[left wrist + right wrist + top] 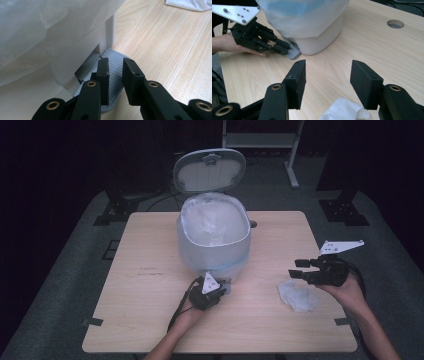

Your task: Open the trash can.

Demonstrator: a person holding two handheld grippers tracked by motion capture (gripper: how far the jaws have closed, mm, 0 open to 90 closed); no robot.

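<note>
Two risks I see: my left gripper point(214, 291), jaws clenched, presses the bin's point(214, 242) pedal point(113, 75) and could slip, dropping the lid point(210, 170). My right gripper point(327, 82) hangs released above the crumpled tissue point(298, 296) on the table point(150, 320), and might pinch only a loose edge.

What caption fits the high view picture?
Left tool presses the bin's pedal, lid up; right tool hovers over crumpled tissue.
</note>
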